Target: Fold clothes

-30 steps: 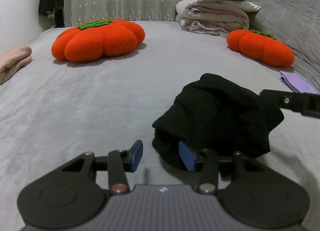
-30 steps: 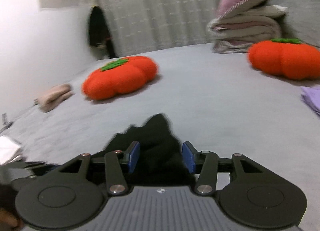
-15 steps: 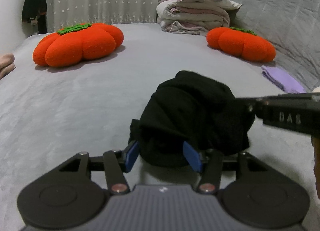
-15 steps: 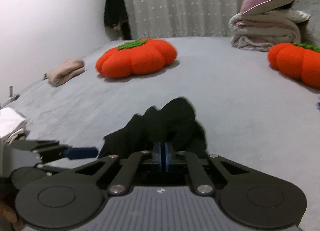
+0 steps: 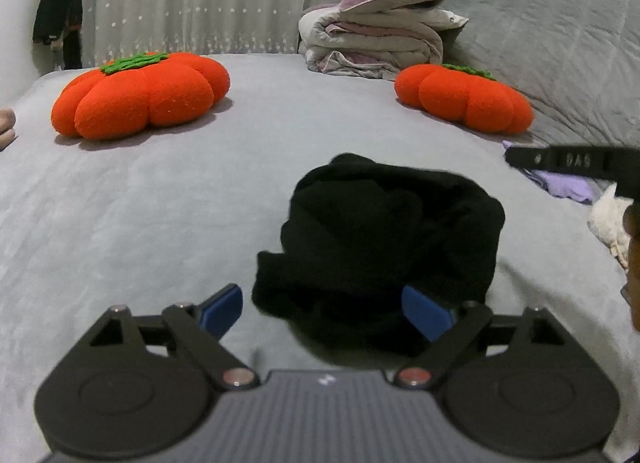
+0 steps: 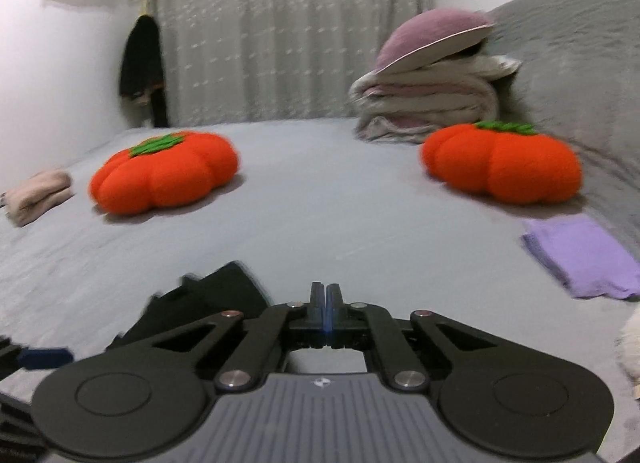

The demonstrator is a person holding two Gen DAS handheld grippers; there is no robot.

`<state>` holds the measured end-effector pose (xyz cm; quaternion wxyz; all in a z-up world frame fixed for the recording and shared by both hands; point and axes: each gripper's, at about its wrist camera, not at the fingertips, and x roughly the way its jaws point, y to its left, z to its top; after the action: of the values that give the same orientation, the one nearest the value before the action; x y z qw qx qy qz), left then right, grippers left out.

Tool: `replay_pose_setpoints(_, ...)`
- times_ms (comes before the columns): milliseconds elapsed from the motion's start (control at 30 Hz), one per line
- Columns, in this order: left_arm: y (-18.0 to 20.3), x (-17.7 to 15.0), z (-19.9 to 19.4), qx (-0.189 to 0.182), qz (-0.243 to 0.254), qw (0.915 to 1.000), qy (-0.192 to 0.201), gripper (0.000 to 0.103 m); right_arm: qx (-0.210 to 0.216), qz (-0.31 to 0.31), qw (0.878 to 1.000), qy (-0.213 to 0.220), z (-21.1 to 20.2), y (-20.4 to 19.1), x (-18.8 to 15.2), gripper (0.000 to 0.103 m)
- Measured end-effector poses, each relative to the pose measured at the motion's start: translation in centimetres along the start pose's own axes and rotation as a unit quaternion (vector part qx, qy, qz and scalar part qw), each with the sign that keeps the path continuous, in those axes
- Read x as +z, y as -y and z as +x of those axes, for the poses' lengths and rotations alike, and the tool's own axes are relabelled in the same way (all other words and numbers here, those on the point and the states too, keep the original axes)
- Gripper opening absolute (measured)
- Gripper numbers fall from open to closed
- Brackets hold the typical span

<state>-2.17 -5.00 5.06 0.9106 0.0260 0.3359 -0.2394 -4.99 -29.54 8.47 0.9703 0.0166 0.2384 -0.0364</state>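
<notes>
So far the folding looks barely begun: the black garment (image 5: 384,247) lies in a crumpled heap on the grey bed cover (image 5: 160,199), no flat panel or crease showing, so spreading it out and all the folds are left, as I judge it. Nearest in the left wrist view, the left gripper (image 5: 324,313) points down at the heap's near edge; its jaws have just been opening and stand wide, the cloth's edge between them but not pinched. The right gripper (image 6: 326,297) has its jaws pressed together with no cloth visible between them, aimed past the garment, which sits low and to its left. Farther off lie a folded purple cloth (image 6: 584,259), two orange pumpkin cushions (image 5: 140,95), and stacked bedding (image 5: 376,43) by the curtain.
</notes>
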Motion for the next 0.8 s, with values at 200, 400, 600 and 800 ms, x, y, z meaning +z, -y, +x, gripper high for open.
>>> replay_pose_setpoints(200, 1.1, 0.1, 1.0, 0.009, 0.017, 0.9998, -0.001, 0.081, 0.072, 0.021, 0.997, -0.026, 0.3, 0.4, -0.1, 0.012)
replay_pose_setpoints(400, 0.9, -0.1, 2.5, 0.025, 0.011, 0.9995, -0.018, 0.045, 0.137, 0.023, 0.989, -0.044, 0.5, -0.8, -0.6, 0.043)
replay_pose_setpoints(600, 0.2, 0.1, 2.1, 0.033, -0.016, 0.9993, -0.009, 0.011, 0.134, -0.026, 0.987, -0.08, 1.7, -2.7, -1.9, 0.032)
replay_pose_setpoints(800, -2.1, 1.1, 0.7, 0.042, -0.065, 0.9969, 0.014, 0.01, 0.109, -0.043, 0.991, -0.072, 1.6, -2.9, -2.2, 0.008)
